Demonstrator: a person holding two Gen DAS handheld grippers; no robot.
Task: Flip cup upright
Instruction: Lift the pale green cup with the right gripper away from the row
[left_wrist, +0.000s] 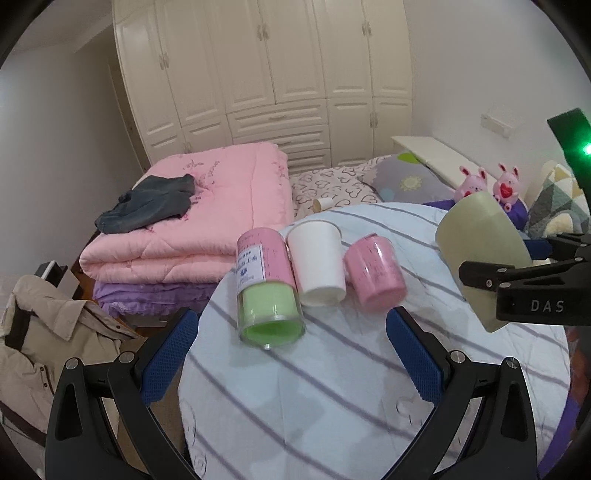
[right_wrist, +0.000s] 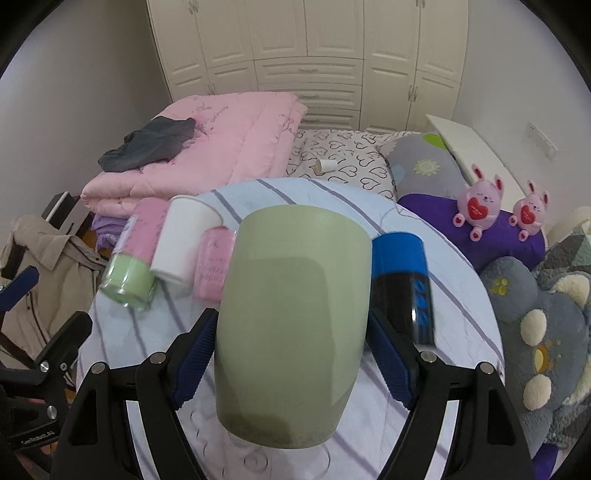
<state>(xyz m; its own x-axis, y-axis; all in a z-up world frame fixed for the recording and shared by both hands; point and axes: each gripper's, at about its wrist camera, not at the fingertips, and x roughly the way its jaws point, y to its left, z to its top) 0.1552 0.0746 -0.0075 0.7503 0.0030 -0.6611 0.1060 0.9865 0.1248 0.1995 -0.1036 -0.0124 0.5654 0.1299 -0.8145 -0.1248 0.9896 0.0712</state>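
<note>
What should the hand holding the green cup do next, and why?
Probably lower it onto the bare striped cloth. The right gripper is clamped on the green cup, which hangs above the table, rim away from the camera. The left gripper is open and holds nothing.

Pale green, smooth-walled, handleless plastic cup (right_wrist: 295, 325): matte finish, body tapering from a wide end to a narrower, rounded end. In the right wrist view it fills the near centre, wide end pointing far, narrow end near and low, with greyish scuffing around the narrow end. Its interior is not visible, so which end is the mouth cannot be told. Pose: raised off the striped counter cloth, tilted. In the left wrist view the same cup (left_wrist: 480, 254) appears at the right, leaning, wide rounded edge uppermost, to the right of the toppled containers.
</note>
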